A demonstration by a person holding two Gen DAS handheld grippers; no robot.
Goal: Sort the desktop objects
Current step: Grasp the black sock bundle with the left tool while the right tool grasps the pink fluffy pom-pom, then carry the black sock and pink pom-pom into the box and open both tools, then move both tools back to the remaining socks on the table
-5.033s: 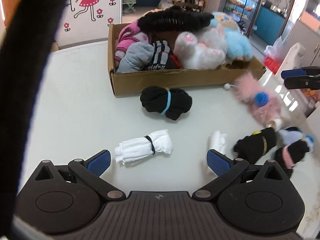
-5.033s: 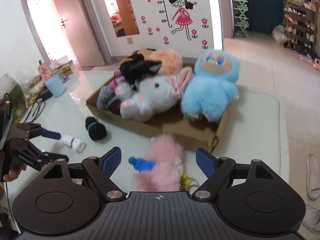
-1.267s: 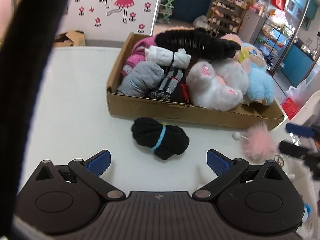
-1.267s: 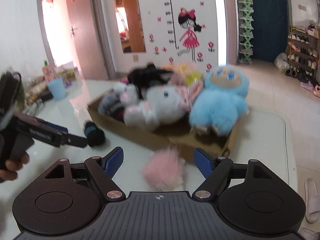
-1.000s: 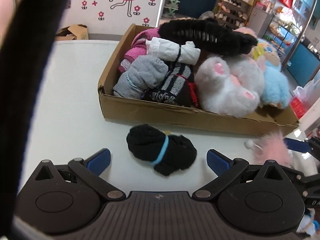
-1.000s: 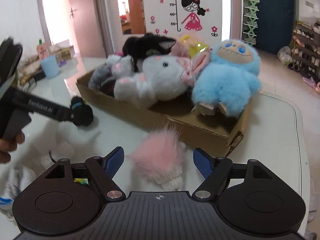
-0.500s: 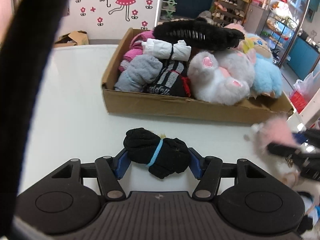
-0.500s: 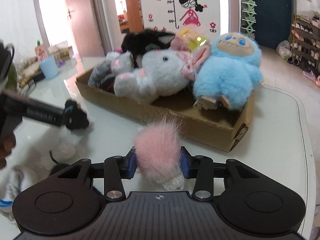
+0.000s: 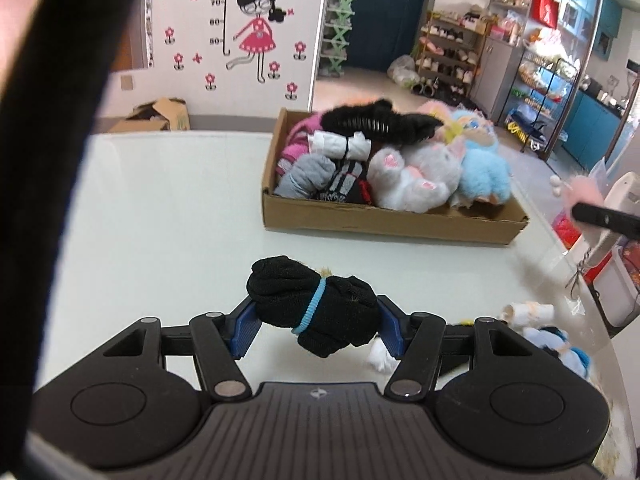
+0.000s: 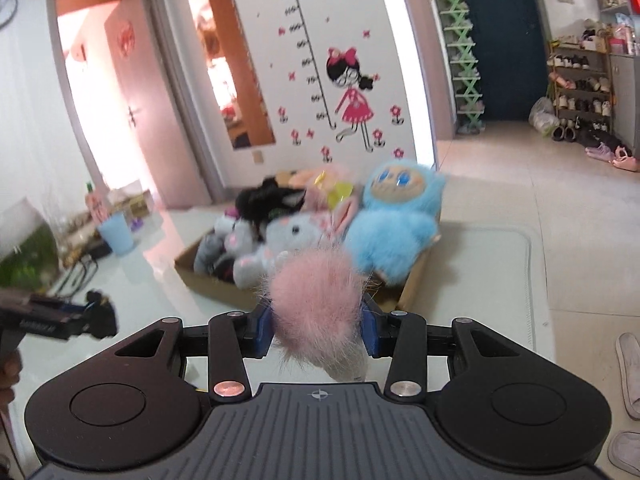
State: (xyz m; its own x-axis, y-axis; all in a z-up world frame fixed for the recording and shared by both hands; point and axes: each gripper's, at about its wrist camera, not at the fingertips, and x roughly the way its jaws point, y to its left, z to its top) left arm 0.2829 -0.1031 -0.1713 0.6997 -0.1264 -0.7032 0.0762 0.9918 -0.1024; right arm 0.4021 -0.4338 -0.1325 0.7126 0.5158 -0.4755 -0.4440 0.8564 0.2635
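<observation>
My left gripper (image 9: 318,330) is shut on a black sock roll (image 9: 314,304) with a blue band and holds it above the white table (image 9: 160,216). My right gripper (image 10: 316,330) is shut on a fluffy pink pom-pom (image 10: 316,292) and holds it up in front of the cardboard box (image 10: 216,282). The box (image 9: 384,228) holds sock rolls, a white rabbit plush (image 9: 412,178), a blue plush (image 10: 396,220) and a black hair claw (image 9: 376,120). In the left wrist view the right gripper (image 9: 600,216) shows at the far right with the pink pom-pom (image 9: 588,190).
Small loose items, among them a white roll (image 9: 528,312) and a blue-and-white piece (image 9: 548,340), lie on the table at the right. A blue cup (image 10: 116,236) and cables (image 10: 80,276) sit at the table's far left end. The table's right edge is near the box.
Both grippers have risen from the table with their loads. The box looks farther off and lower in both views.
</observation>
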